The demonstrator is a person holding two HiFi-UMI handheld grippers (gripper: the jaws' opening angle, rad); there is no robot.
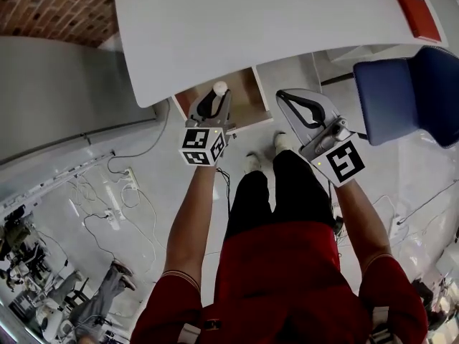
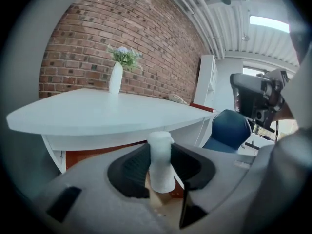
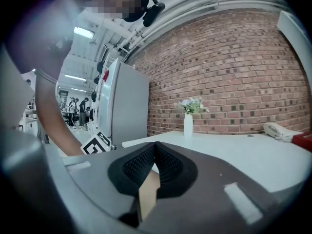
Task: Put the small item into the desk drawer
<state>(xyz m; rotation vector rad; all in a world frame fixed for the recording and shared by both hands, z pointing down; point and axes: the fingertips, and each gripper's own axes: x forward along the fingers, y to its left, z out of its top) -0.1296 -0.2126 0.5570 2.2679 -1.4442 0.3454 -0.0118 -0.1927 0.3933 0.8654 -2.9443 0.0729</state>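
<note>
**Item pinched over the open drawer**

The left gripper held the item, a small white cylinder, upright between its jaws. The dark pads pressed on its two sides and its top stood above them. In the head view it sat over the left part of the wood-lined drawer, which was pulled out from under the near edge of the white desk. How high above the drawer floor it hung could not be told.

The right gripper was just right of the drawer, apart from it, with its jaws pressed together on nothing.

A blue chair stood to the right. A red book lay on the far right of the desk. In the left gripper view a white vase with green sprigs stood on the far side of the desk, before a brick wall.
</note>
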